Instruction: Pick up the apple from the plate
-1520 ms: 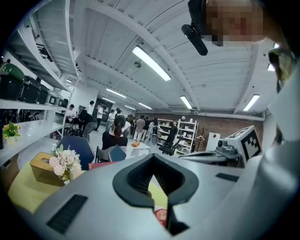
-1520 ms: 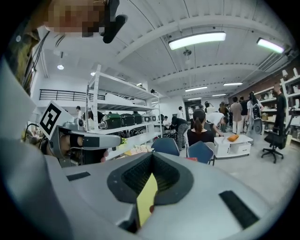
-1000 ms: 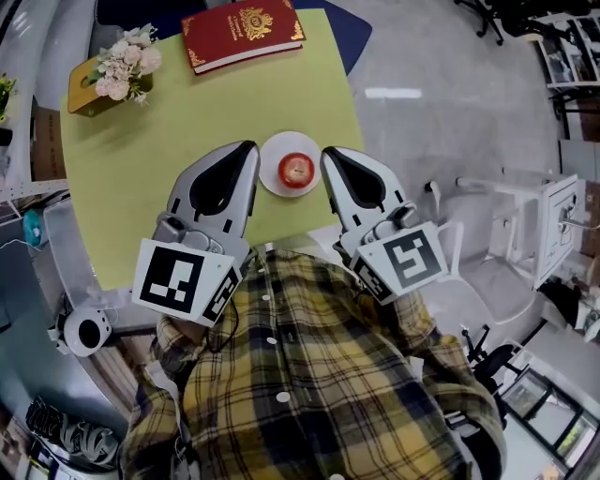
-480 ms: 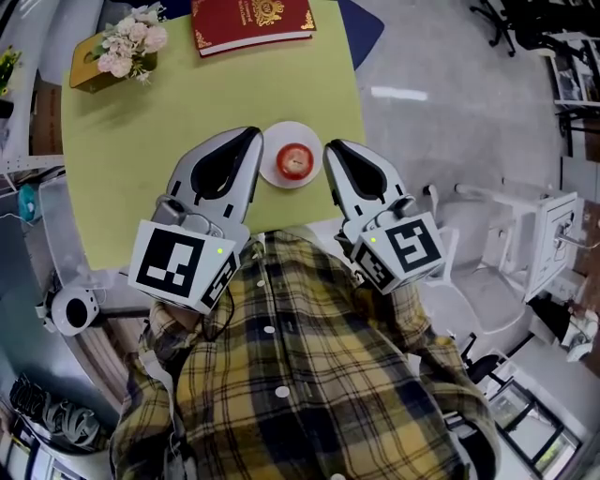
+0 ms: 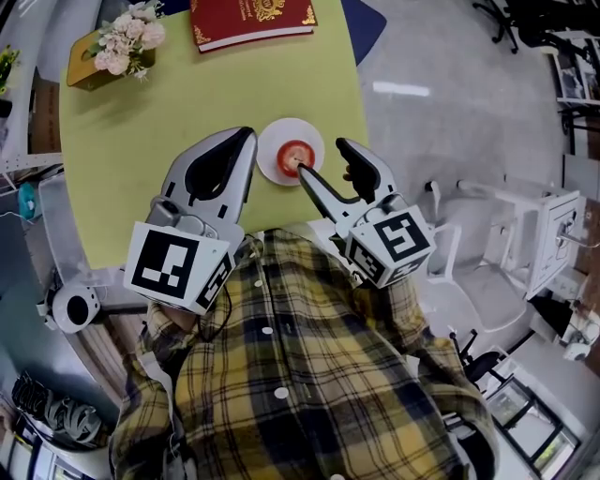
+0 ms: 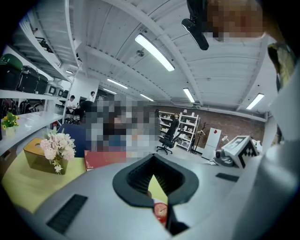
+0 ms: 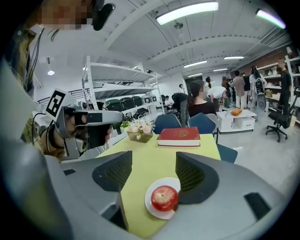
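Note:
A red apple lies on a small white plate near the front edge of the yellow-green table. My right gripper hovers just right of the plate. Its jaws are opening, and one fingertip reaches over the plate's near rim beside the apple. In the right gripper view the apple sits low between the spread jaws of the right gripper, close to the right pad, which does not press on it. My left gripper is shut and empty, left of the plate. The left gripper view shows a sliver of apple.
A red book lies at the table's far edge and a box of pale flowers at its far left corner. A blue chair stands behind the table. White chairs stand on the floor to the right.
The right gripper's jaws have gone from shut to spread apart. It has dropped and swung left toward the apple. The left gripper has stayed where it was.

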{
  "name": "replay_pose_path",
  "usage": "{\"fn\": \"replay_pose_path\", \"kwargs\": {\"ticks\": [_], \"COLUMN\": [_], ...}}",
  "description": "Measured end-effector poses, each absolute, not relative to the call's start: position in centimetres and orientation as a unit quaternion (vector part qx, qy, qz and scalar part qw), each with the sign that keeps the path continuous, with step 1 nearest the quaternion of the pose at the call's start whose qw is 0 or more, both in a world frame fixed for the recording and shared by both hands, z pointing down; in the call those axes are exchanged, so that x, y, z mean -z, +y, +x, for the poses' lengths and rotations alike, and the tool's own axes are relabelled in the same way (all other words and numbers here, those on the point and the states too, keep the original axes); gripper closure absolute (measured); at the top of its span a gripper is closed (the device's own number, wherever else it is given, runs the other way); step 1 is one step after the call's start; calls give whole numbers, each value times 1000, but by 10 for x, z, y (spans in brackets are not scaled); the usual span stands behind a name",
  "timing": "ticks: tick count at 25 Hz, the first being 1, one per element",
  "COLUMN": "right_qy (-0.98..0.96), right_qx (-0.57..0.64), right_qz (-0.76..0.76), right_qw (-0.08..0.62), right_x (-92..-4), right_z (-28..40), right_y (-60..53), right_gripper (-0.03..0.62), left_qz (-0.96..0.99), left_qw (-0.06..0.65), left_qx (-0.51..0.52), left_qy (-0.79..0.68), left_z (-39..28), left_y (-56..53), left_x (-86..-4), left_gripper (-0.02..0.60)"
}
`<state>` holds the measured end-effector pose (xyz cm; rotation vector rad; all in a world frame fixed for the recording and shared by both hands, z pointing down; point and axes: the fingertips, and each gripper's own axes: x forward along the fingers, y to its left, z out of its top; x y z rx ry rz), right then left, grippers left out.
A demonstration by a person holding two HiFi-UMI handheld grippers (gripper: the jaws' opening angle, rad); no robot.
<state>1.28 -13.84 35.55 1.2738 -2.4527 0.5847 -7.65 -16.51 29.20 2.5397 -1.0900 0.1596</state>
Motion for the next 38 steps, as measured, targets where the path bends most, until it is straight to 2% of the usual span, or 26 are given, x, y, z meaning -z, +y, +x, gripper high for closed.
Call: {"fn": "replay_pose_path", "kwargs": {"ticks": [13,38], "right_qy": [-839,-813], "right_qx": [-262,-272], "right_qz": [440,426], "right_qw": [184,288], "right_x": [-406,-513], "right_z": [11,12], "right_y": [-129,-122], "right_gripper": [250,230], "left_qz": [899,884], "left_qw": [193,238], "left_qx": [-73,-104], "left_qy": [-386,-389], "left_z": [-79,-83], "left_y": [-163,-151], "left_x": [-306,-353], "left_gripper": [577,577]}}
